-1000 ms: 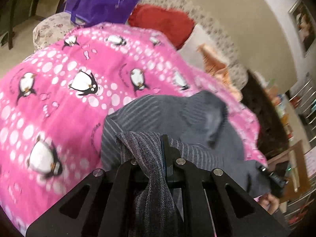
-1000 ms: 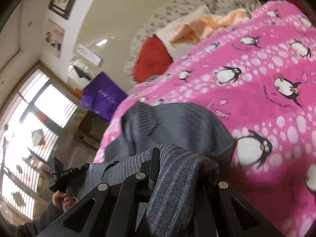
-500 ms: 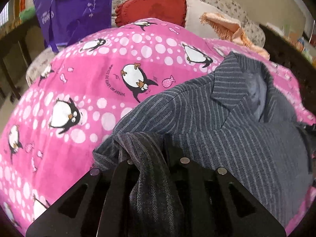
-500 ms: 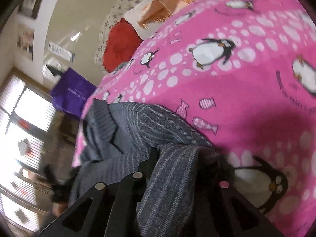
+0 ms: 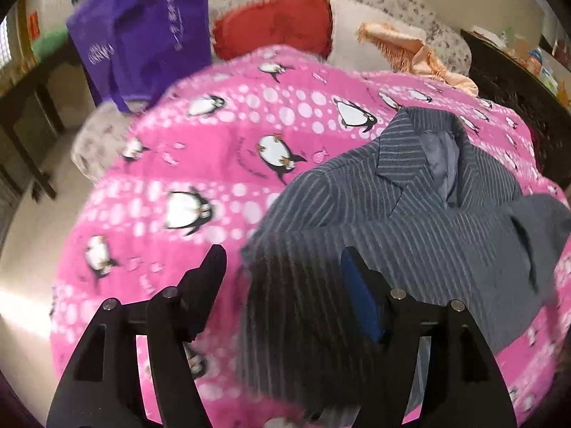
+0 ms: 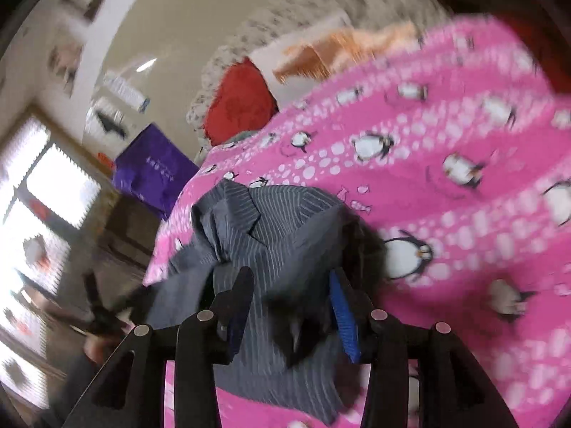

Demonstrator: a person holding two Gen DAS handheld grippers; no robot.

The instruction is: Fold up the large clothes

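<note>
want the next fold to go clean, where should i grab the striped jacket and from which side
Probably the shoulder edge of the grey striped jacket, beside the lapel. It lies flat on the penguin blanket with that seam as a firm ridge. Come low from the near side: the left gripper and right gripper both stand open over its near hem.

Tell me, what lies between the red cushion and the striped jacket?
Left wrist view: only pink penguin blanket lies between red cushion and striped jacket.

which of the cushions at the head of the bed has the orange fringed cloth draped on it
The white cushion, right of the red cushion in the left wrist view. The orange fringed cloth lies across its lower right side; the red one is bare.
</note>
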